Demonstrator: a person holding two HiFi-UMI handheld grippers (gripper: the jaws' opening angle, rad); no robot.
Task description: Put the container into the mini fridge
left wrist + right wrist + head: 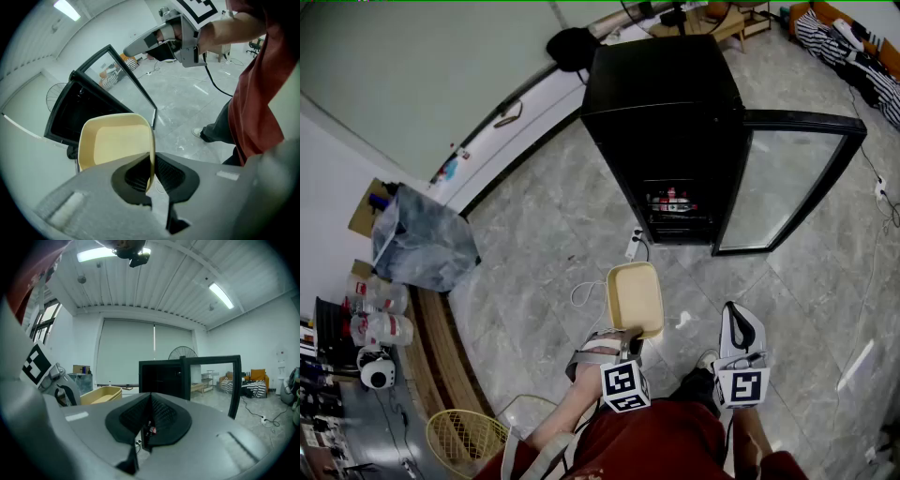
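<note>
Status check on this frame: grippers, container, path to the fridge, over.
Left gripper shut on container rim, right gripper shut, empty. Container held above floor, short of mini fridge. Door open; power strip on floor before it.

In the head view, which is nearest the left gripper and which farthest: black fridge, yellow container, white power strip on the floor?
From the left gripper:
1. yellow container, clamped in its jaws.
2. white power strip, on the floor ahead.
3. black fridge, behind that, door open.
</note>
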